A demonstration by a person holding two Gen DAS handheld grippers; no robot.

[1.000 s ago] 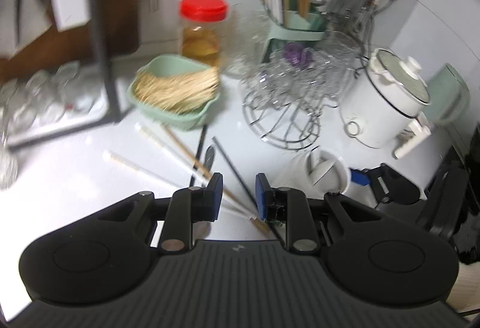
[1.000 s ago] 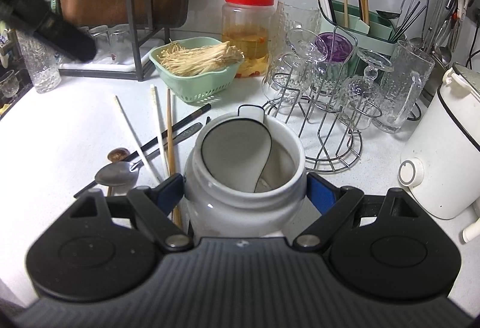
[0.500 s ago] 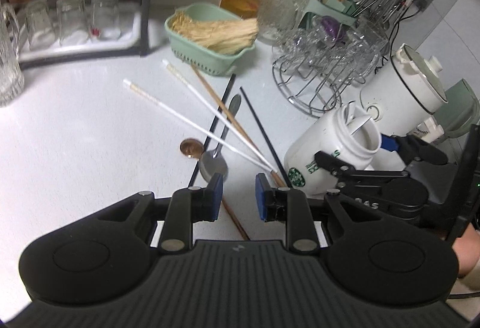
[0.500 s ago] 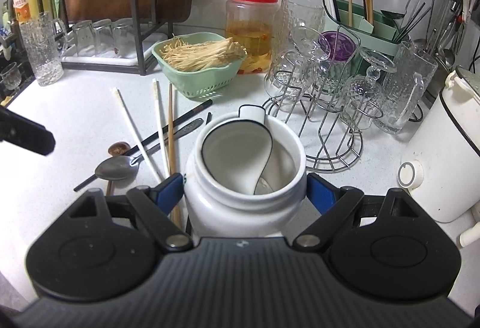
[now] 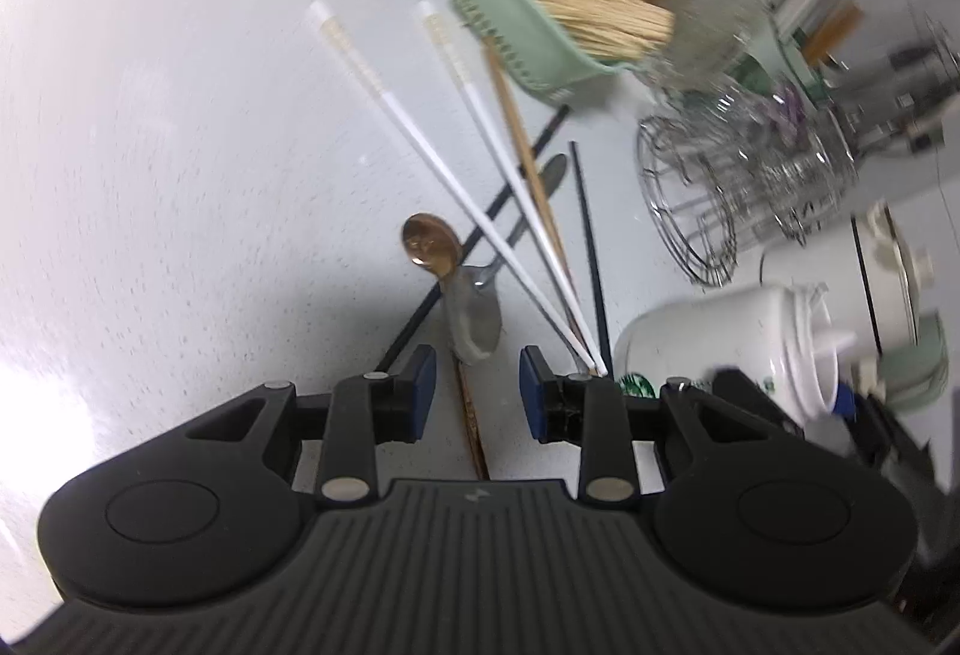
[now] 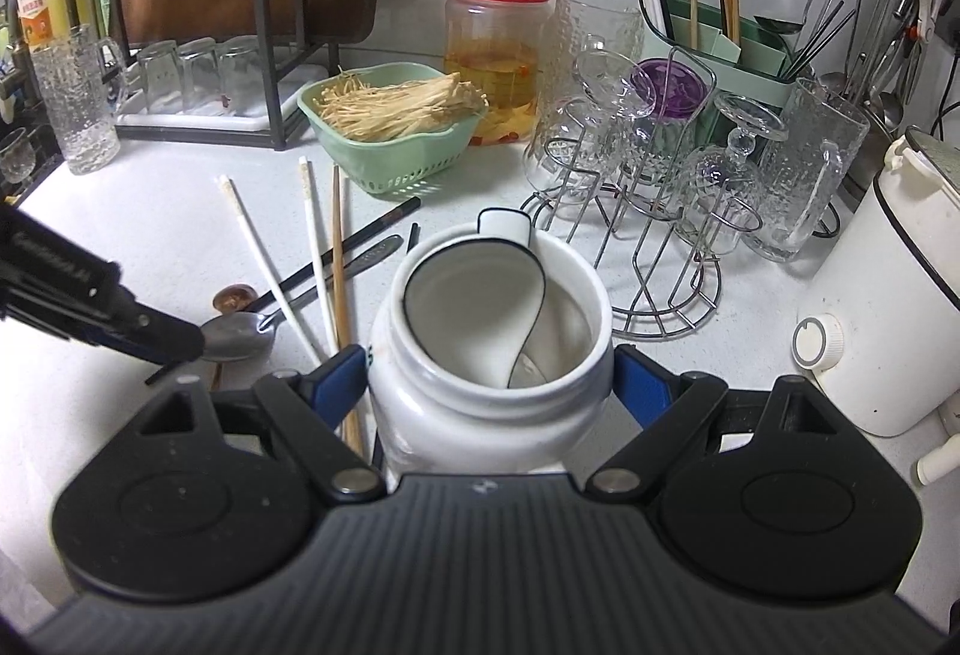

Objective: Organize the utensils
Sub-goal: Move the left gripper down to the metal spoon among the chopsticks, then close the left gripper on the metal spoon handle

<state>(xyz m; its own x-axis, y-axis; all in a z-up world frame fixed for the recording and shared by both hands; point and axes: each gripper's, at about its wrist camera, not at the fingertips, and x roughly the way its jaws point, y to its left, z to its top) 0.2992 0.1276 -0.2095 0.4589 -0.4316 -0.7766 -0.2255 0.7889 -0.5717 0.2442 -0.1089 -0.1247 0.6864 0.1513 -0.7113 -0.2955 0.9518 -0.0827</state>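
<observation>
Loose utensils lie crossed on the white counter: a silver spoon, a copper spoon, two white chopsticks, a wooden chopstick and black chopsticks. My left gripper hangs low over them with its jaws opening. The silver spoon's bowl sits just ahead of the gap, a brown handle runs under it, and the pads touch nothing. My right gripper is shut on a white jar that holds a white ceramic spoon. In the right wrist view, the left gripper's fingertip reaches the silver spoon.
Behind the utensils stand a green basket of pale strands, a red-lidded jar, a wire rack of glasses and a green utensil holder with chopsticks. A white cooker stands at the right, a black dish rack at the back left.
My left gripper has dropped toward the counter and rolled, so the utensils now lie close under its fingers, and its jaws stand wider. The right gripper and jar have not moved.
</observation>
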